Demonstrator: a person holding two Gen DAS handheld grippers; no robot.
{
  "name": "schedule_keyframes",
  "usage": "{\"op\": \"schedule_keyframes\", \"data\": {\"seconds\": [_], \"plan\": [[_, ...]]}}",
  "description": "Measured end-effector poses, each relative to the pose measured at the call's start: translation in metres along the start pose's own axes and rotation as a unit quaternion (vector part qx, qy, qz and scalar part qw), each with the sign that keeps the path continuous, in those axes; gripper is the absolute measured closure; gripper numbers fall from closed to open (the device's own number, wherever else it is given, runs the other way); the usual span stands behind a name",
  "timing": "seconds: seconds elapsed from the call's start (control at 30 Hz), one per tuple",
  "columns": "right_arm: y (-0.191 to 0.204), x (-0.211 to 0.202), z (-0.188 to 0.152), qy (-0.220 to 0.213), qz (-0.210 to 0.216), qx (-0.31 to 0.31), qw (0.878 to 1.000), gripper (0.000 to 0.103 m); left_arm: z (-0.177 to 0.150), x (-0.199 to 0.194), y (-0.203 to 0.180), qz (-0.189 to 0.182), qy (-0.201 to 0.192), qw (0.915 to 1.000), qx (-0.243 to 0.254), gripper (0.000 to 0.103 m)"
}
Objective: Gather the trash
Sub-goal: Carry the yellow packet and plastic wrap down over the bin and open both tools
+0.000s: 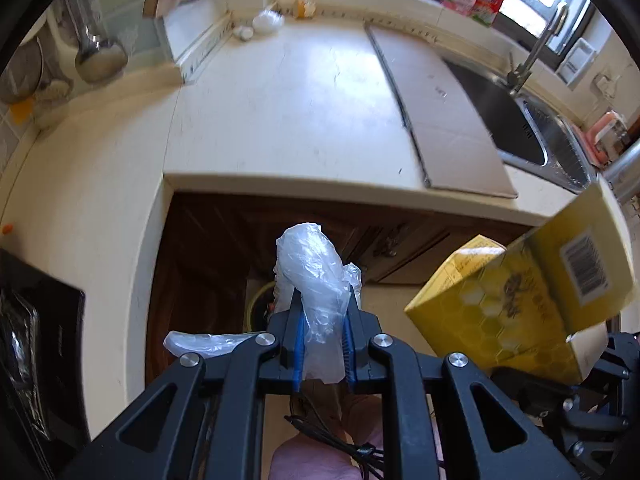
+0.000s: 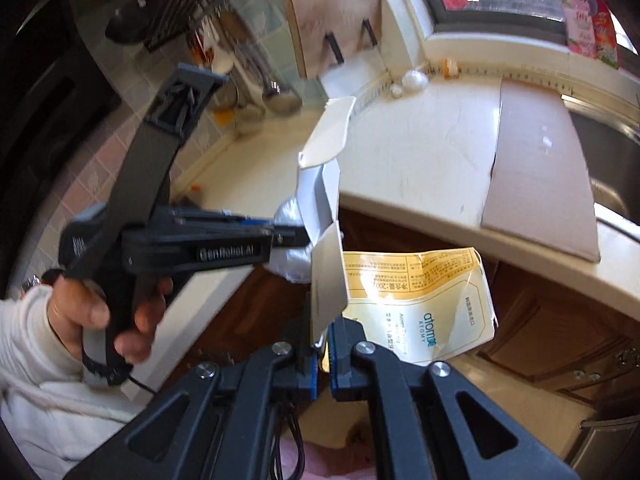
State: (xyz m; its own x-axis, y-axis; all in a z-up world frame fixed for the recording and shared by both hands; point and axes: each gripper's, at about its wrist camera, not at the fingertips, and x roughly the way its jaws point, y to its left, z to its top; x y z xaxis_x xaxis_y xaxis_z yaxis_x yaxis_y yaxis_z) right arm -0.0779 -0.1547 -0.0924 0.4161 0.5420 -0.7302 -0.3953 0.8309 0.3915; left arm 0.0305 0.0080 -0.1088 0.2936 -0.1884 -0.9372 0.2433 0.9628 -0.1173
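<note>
My left gripper (image 1: 323, 312) is shut on a crumpled clear plastic bag (image 1: 312, 276), held in front of the counter edge above the floor. Below it a round yellow-rimmed bin (image 1: 260, 300) shows partly on the floor. My right gripper (image 2: 323, 340) is shut on a flap of a torn yellow cardboard box (image 2: 420, 304). That box also shows at the right of the left wrist view (image 1: 520, 292). The left gripper with its bag (image 2: 290, 236) appears in the right wrist view, touching or just beside the box's white flap (image 2: 328, 140).
A cream L-shaped counter (image 1: 280, 112) holds a flat cardboard sheet (image 1: 440, 112) next to a steel sink (image 1: 520, 120). Small white items (image 1: 266, 22) sit in the back corner. Dark wood cabinet doors (image 1: 224, 224) lie below. A black stove (image 1: 36, 340) is at left.
</note>
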Motion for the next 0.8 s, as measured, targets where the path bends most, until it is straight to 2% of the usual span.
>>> {"op": "schedule_keyframes", "data": {"seconds": [0.13, 0.27, 0.4, 0.57, 0.8], "plan": [[-0.011, 0.027, -0.019, 0.050, 0.015, -0.015, 0.999, 0.100, -0.016, 0.038, 0.009, 0.002, 0.037, 0.9987, -0.036, 0.090], [-0.042, 0.073, -0.039, 0.098, 0.036, 0.027, 0.994, 0.100, -0.040, 0.085, 0.018, 0.018, 0.065, 0.9963, -0.053, 0.090], [-0.077, 0.138, -0.065, 0.148, 0.036, 0.077, 0.985, 0.100, -0.060, 0.138, 0.035, 0.013, 0.081, 0.9936, -0.077, 0.090], [-0.119, 0.237, -0.098, 0.214, 0.031, 0.147, 0.965, 0.099, -0.089, 0.224, 0.059, 0.015, 0.091, 0.9912, -0.095, 0.090], [-0.161, 0.358, -0.122, 0.261, 0.002, 0.200, 0.944, 0.099, -0.114, 0.337, 0.092, 0.036, 0.132, 0.9851, -0.105, 0.086]]}}
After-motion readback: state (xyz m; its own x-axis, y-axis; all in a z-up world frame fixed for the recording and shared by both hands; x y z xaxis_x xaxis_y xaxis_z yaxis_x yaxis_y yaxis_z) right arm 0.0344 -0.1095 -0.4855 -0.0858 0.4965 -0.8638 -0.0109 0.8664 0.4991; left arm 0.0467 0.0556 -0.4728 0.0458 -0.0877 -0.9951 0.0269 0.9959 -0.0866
